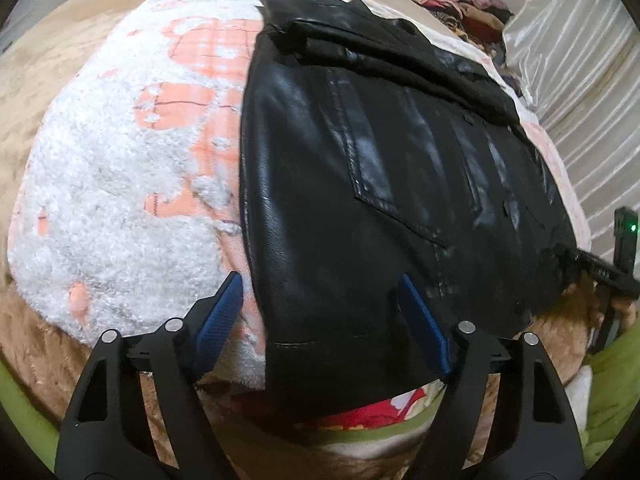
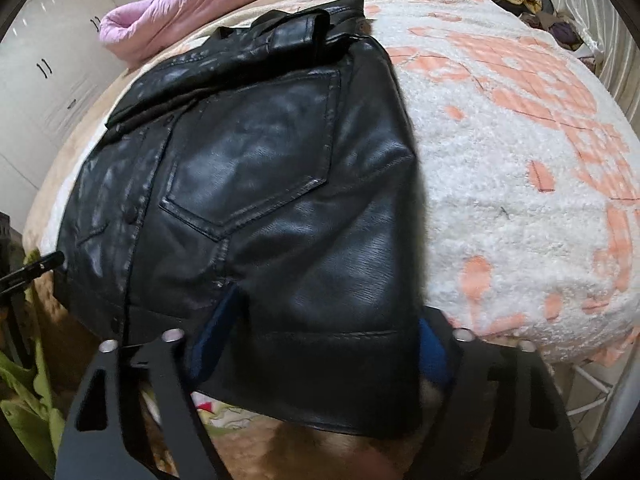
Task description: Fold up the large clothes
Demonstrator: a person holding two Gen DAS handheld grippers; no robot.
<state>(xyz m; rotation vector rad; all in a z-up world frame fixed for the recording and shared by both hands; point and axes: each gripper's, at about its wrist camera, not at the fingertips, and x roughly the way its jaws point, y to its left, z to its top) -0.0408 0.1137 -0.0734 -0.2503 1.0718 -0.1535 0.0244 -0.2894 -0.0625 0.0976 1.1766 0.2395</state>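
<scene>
Black leather jacket (image 1: 400,184) lies spread on the white and orange blanket (image 1: 120,200) that covers the bed, its hem hanging just over the near edge, collar end toward the far side. Left tool (image 1: 320,300) is wide open, blue pads on either side of the jacket's near left corner, nothing pinched yet. Right tool (image 2: 320,320) also stands open, and the hem drapes between its pads, covering most of them; whether either pad touches the leather I cannot tell.

The risks, as I judge them: this leather looks stiff and slick, so a shallow bite on the hem could slide out once lifted. If one tool closes on a single layer and the other on two, the fold would come up skewed. The fluffy blanket sits right beside the left pad (image 1: 224,304) and could get nipped along with the corner. The bunched sleeve (image 2: 296,28) by the collar may slide off when the hem goes over.
</scene>
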